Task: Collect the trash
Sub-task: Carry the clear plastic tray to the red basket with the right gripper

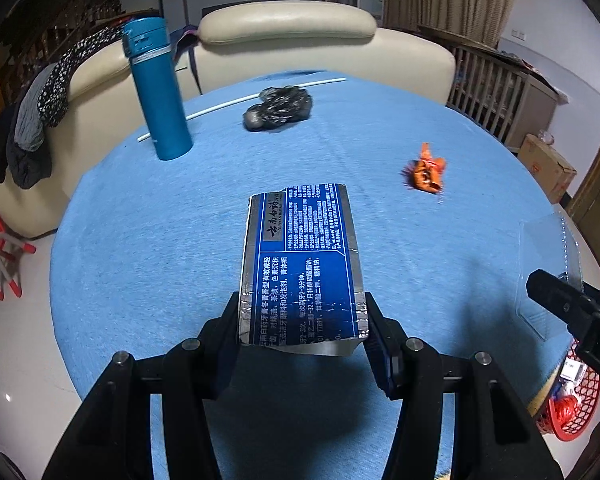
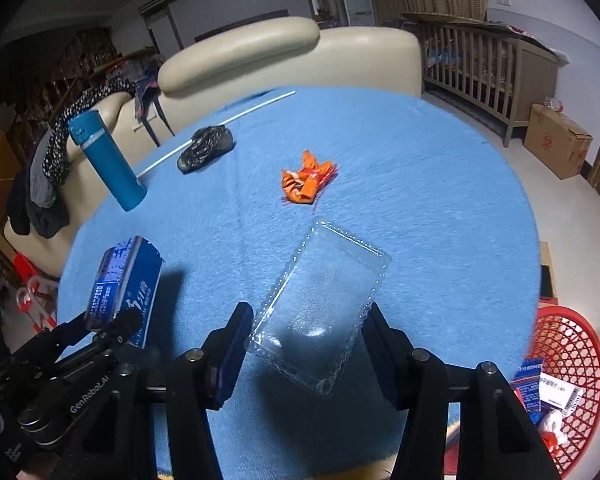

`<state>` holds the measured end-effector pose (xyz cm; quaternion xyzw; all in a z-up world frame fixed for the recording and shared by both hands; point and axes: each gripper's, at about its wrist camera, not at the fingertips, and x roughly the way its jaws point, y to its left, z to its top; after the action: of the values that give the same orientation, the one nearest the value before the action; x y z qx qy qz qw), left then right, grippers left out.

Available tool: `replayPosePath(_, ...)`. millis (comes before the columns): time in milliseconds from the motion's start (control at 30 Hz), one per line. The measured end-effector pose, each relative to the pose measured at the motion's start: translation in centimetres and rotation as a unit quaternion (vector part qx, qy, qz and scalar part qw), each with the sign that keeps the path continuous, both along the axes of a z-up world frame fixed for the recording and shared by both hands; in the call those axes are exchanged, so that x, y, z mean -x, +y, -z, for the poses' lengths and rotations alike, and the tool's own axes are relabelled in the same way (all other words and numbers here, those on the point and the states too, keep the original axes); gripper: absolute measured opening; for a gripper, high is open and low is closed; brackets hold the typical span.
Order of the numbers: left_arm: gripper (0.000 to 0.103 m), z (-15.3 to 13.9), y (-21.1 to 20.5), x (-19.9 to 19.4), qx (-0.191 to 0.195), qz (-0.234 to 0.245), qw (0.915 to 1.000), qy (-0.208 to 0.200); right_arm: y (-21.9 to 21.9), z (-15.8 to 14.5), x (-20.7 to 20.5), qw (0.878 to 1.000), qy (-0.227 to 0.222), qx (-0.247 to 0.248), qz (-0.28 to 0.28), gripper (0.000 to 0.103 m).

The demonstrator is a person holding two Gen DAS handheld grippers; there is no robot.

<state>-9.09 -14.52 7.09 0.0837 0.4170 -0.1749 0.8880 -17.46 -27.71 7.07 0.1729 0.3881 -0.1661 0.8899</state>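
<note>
Trash is riding in both claws: left claw (image 1: 304, 332) gripping blue toothpaste box (image 1: 300, 264), right claw (image 2: 306, 344) clamping clear plastic tray (image 2: 324, 300), red basket (image 2: 572, 360) sitting at four o'clock.

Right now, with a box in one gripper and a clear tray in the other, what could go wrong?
1. The clear plastic tray is thin and held only at its edges by the right gripper; it might buckle and slip out.
2. The red basket sits off the table's edge, so the blue box in the left gripper could miss it.
</note>
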Motion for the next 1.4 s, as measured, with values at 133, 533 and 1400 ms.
replayPosePath(133, 0.057, -0.5, -0.8, 0.9, -0.003, 0.011, 0.9999, -0.006, -0.6, -0.3, 1.5, 1.0, -0.009, -0.002, 0.011, 0.059)
replayPosePath(533, 0.057, -1.5, -3.2, 3.3, -0.013, 0.045, 0.9986, -0.023, -2.6, -1.2, 5.8, 0.998, -0.037, -0.004, 0.041, 0.059)
replayPosePath(1400, 0.057, -2.3, -12.6, 9.5, -0.023, 0.174, 0.9839, -0.036, -9.5, -0.7, 15.3, 0.991, -0.054, 0.0, 0.124, 0.059)
